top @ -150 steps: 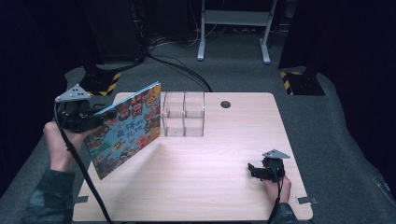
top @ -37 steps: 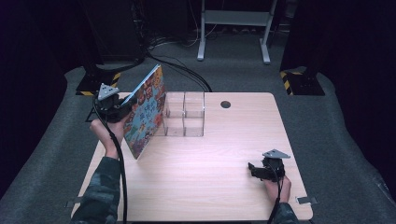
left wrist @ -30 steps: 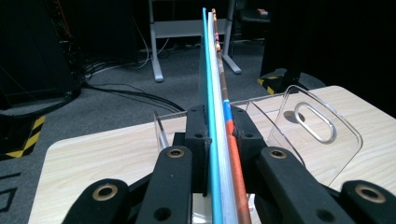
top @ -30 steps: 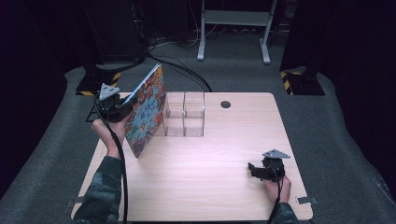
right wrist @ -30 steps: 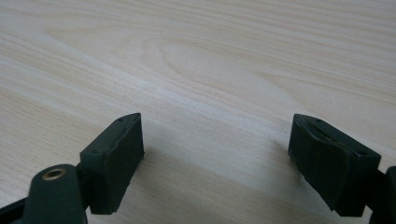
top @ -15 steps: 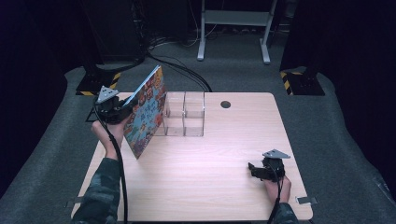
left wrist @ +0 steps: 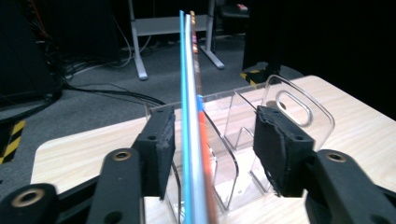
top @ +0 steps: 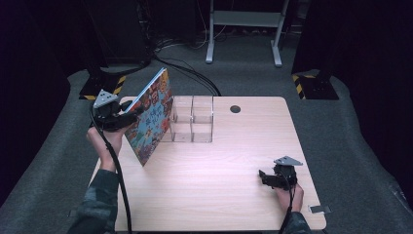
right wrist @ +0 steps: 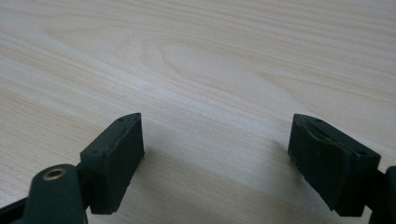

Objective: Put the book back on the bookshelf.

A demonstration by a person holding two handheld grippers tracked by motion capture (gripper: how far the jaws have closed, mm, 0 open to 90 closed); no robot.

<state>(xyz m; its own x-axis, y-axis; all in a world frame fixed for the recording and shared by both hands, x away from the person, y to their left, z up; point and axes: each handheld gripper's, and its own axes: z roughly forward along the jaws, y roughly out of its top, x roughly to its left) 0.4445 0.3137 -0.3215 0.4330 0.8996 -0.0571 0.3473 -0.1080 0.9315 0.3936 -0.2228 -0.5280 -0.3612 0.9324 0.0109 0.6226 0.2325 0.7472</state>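
**Desk:** What does the left hand have at the back left corner of the table?

**Photographer:** The left gripper [top: 127,113] sits astride a picture book [top: 148,117] with a bright, busy cover. The book stands on its lower edge on the wooden table [top: 234,195], tilted, its top leaning away toward the back edge, right beside a clear acrylic organizer [top: 192,119] whose compartments sit near the middle of the back edge.

**Desk:** Is the book clamped?

**Photographer:** No. In the left gripper view the jaws have just been opening; the book's edge [left wrist: 194,116] runs up between the two black pads [left wrist: 161,149], and a gap shows on each side, wider on one. The pads press on nothing. The left gripper [left wrist: 210,154] is released, with the book between its jaws.

**Desk:** Where does the organizer show from there?

**Photographer:** Just behind the book, its curved clear dividers [left wrist: 275,116] rising past the far pad.

**Desk:** And the other hand?

**Photographer:** The right gripper [top: 265,178] rests low near the front right corner, well apart from the book. In the right gripper view its jaws stand parted over bare wood grain [right wrist: 210,70], grasping nothing; the right gripper [right wrist: 215,140] is released too.
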